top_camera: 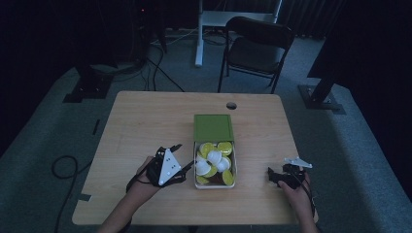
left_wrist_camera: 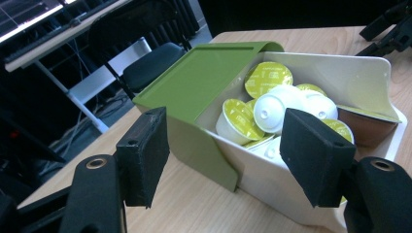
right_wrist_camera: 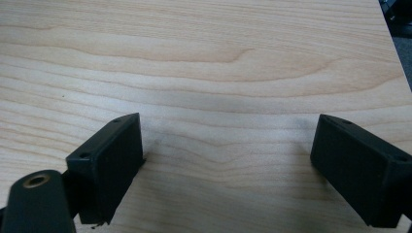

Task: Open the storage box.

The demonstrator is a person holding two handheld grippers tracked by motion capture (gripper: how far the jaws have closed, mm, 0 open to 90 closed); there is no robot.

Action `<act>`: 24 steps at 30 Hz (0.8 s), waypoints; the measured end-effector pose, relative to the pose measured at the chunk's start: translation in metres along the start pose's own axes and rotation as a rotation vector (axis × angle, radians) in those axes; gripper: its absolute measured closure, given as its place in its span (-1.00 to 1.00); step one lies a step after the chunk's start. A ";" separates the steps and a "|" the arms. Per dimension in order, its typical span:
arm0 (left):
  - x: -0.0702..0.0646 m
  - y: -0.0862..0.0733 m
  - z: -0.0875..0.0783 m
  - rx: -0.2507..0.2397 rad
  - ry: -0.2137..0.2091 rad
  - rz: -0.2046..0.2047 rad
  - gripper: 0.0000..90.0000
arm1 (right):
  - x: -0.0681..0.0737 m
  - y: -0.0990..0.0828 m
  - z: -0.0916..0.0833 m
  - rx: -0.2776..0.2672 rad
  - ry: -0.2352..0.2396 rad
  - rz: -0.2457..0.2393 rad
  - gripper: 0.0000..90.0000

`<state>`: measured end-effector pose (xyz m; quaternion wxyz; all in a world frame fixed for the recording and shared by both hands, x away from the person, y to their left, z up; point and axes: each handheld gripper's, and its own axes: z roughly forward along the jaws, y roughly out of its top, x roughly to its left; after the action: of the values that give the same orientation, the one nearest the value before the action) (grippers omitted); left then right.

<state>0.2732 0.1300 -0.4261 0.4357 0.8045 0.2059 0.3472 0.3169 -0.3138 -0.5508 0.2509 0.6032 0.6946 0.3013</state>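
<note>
Left gripper [top_camera: 180,158], 7 o'clock: jaws apart, empty, just left of box [top_camera: 235,165]. Right gripper [top_camera: 273,175], 5 o'clock: jaws wide, empty, on table [top_camera: 145,121]. Box, centre: capsules [left_wrist_camera: 269,111] heaped; green lid [top_camera: 213,127] at 12. Advice: approach one top capsule squarely, clearing the wall.

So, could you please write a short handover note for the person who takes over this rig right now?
Left gripper: open, holding nothing, beside the left wall of the capsule box.
Right gripper: open, empty, over bare table, apart from the box.
Things: white box at table centre, its green sliding lid pushed partly back; coffee capsules with yellow-green foil tops piled inside, one brown.
Done: lid open.
Left: probably taking capsules out; none lies on the table.
</note>
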 end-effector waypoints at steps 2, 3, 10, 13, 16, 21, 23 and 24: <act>0.004 -0.004 -0.001 0.010 0.006 -0.013 -0.27 | 0.000 0.000 0.000 0.000 0.000 0.000 -0.75; 0.006 -0.007 -0.003 0.013 0.004 -0.017 -0.29 | 0.000 0.000 0.000 0.000 0.000 0.000 -0.75; 0.019 -0.024 -0.009 0.036 0.012 -0.058 -0.45 | 0.000 0.000 0.000 0.000 0.000 0.000 -0.75; 0.022 -0.030 -0.010 0.046 0.003 -0.078 -0.59 | 0.000 0.000 0.000 0.001 0.000 0.001 -0.75; 0.025 -0.035 -0.011 0.053 -0.007 -0.084 -0.64 | 0.000 0.000 0.000 0.000 0.000 0.000 -0.75; 0.031 -0.048 -0.011 0.076 -0.012 -0.136 -0.65 | 0.000 0.000 0.000 0.000 0.000 0.000 -0.75; 0.033 -0.056 -0.010 0.093 -0.022 -0.158 -0.69 | 0.000 0.000 0.000 0.000 0.000 0.000 -0.75; 0.034 -0.059 -0.009 0.102 -0.026 -0.166 -0.70 | 0.000 0.000 0.000 0.000 0.000 0.000 -0.75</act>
<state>0.2872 0.1883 -0.4597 0.4239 0.8104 0.2835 0.2884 0.3169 -0.3138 -0.5508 0.2507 0.6033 0.6946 0.3012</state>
